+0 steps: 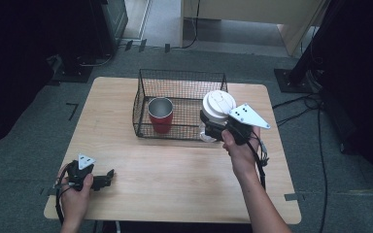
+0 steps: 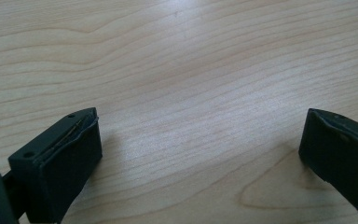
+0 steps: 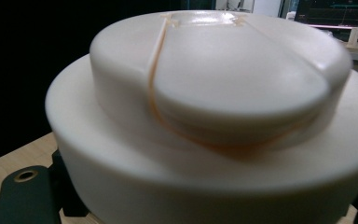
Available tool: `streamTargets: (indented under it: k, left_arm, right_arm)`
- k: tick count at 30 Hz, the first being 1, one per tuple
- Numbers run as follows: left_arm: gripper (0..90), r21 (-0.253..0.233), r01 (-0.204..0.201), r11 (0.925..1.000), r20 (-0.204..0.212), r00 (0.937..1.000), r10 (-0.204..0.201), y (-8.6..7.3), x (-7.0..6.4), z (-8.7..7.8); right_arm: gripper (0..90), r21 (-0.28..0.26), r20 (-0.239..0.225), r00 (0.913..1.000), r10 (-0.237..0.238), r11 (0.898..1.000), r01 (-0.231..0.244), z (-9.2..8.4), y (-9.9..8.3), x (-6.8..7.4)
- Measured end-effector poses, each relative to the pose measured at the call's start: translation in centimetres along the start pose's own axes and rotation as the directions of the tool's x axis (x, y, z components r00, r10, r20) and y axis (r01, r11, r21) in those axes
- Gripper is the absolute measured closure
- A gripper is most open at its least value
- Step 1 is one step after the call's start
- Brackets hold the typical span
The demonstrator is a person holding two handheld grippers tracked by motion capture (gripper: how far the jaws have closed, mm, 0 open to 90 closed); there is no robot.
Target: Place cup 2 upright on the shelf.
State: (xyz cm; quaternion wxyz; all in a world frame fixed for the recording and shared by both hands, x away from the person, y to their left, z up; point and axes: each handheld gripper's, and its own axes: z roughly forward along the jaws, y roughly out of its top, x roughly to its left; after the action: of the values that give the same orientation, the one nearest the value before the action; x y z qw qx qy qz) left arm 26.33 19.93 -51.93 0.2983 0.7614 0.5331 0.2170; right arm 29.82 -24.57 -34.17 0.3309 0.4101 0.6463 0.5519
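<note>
A cup with a white domed lid (image 1: 218,104) is held at the right front corner of a black wire basket (image 1: 142,104), its lid higher than the rim. My right gripper (image 1: 209,127) is shut on the cup's body just under the lid. In the right gripper view the lid (image 3: 214,93) looms very close, with one black fingertip (image 3: 25,196) beside it. A red cup with a metal inside (image 1: 161,115) stands upright in the basket's left half. My left gripper (image 1: 108,177) rests on the table's near left, open, with bare wood between its fingertips (image 2: 56,163).
The wooden table (image 1: 175,170) has free room in front of the basket and on its left side. Black stands and cables lie on the grey floor to the right (image 1: 311,104). A dark cabinet (image 1: 107,24) stands at the back left.
</note>
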Motion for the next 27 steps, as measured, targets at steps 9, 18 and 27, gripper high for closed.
streamTargets:
  k: [9, 18, 27]
  left_arm:
    - [0.0, 0.001, -0.002, 1.0, 0.0, 1.0, 0.002, 0.0, 0.0, 0.0]
    - [0.0, 0.001, -0.002, 1.0, 0.0, 1.0, 0.002, 0.0, 0.0, 0.0]
    - [0.0, 0.0, -0.003, 1.0, -0.001, 1.0, 0.002, 0.0, 0.0, 0.0]
  right_arm:
    - [15.6, 0.002, 0.021, 0.9998, 0.003, 1.0, -0.003, 1.4, 0.8, -0.7]
    - [15.6, 0.003, 0.035, 0.9994, -0.007, 1.0, 0.007, 2.8, 1.6, -1.2]
    - [15.6, 0.018, 0.051, 0.9987, -0.003, 1.0, 0.002, 4.6, 1.2, -1.7]
